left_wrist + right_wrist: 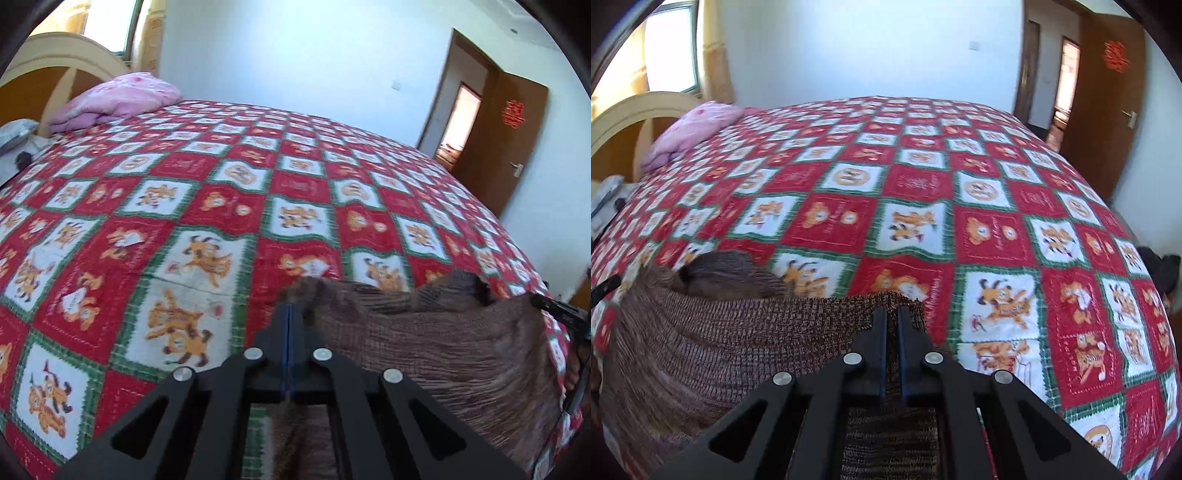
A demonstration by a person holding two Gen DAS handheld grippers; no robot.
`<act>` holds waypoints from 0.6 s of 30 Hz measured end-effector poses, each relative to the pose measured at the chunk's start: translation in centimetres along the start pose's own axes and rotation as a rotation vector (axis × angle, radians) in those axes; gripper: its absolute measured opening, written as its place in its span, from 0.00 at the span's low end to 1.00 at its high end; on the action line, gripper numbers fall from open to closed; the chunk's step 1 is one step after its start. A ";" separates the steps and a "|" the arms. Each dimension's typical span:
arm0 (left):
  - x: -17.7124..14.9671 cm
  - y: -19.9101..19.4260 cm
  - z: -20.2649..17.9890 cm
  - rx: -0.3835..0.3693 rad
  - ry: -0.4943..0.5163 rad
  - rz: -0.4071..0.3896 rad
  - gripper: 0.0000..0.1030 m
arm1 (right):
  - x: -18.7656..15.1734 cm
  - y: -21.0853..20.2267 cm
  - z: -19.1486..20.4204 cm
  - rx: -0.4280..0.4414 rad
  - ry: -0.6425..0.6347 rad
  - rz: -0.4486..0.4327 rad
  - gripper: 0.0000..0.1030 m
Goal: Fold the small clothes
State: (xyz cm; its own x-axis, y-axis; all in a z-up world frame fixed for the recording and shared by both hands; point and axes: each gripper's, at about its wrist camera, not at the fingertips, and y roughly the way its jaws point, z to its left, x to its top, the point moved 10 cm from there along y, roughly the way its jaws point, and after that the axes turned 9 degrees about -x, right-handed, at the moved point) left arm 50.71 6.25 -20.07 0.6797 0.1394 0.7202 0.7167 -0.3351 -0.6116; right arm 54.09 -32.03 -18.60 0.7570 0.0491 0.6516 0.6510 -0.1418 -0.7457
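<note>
A brown ribbed knit garment hangs stretched between my two grippers, just above a bed with a red, green and white cartoon quilt. My left gripper is shut on the garment's left top corner, and cloth shows beneath its linkage. In the right wrist view the same garment spreads to the left. There my right gripper is shut on its right top corner, with knit cloth pinched between the blue pads. A fold of the garment bulges up behind the stretched edge.
A pink pillow lies at the far left by the curved wooden headboard. Grey items sit beside the bed's left edge. A brown door stands open at the right. Something dark lies on the floor at the right.
</note>
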 end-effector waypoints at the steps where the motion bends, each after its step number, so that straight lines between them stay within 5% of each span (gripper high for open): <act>1: -0.1 0.2 0.5 0.004 -0.019 0.003 0.00 | -0.2 0.4 0.0 -0.011 0.000 0.008 0.04; 5: -1.7 1.7 1.5 -0.006 -0.066 0.064 0.00 | -1.7 2.2 0.4 0.000 0.008 0.056 0.09; 9: -1.6 -0.1 0.9 0.001 -0.045 0.036 0.02 | -1.8 0.5 -0.3 0.008 0.028 0.028 0.36; 11: -1.6 -1.3 0.3 -0.006 -0.032 0.020 0.05 | -2.0 -1.6 -0.5 0.012 0.039 0.001 0.37; 16: -2.6 -2.8 -2.1 0.030 0.052 0.003 0.38 | -4.9 -6.0 3.4 0.133 -0.048 -0.012 0.37; 18: -3.3 -2.6 -3.3 0.035 0.101 0.020 0.38 | -7.0 -7.5 5.9 0.176 -0.123 -0.017 0.37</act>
State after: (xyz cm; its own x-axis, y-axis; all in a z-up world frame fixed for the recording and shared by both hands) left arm 46.09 3.63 -19.75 0.6758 0.0373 0.7362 0.7095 -0.3034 -0.6360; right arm 44.22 -25.47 -18.36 0.7402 0.1718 0.6500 0.6550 0.0340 -0.7549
